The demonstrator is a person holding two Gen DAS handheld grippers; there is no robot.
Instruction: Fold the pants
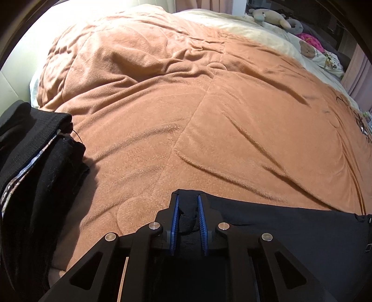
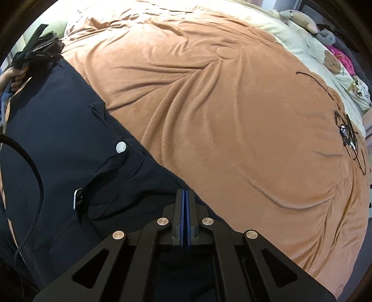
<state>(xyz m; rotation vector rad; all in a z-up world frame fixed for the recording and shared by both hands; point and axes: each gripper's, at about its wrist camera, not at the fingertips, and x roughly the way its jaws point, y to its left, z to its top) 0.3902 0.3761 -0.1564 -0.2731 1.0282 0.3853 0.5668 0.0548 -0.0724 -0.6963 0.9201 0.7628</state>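
Note:
Dark navy pants (image 1: 290, 232) lie along the near edge of the bed, running right from my left gripper (image 1: 188, 202). Its blue pads (image 1: 201, 216) pinch a bunched fold of the pants' cloth. In the right wrist view the pants (image 2: 58, 116) spread across the left side, with a white button (image 2: 121, 147) and a metal buckle (image 2: 78, 198) showing. My right gripper (image 2: 185, 192) is shut with pads pressed together, tips at the pants' edge; no cloth shows between them. The left gripper (image 2: 34, 54) appears far left, held by a hand (image 2: 16, 76).
A wrinkled brown blanket (image 1: 209, 116) covers the bed. Folded black clothes (image 1: 34, 162) are stacked at the left. Cream bedding (image 1: 255, 30), plush toys (image 1: 267, 16) and a pink item (image 1: 311, 40) lie at the far right. A black cable (image 2: 34, 162) loops over the pants.

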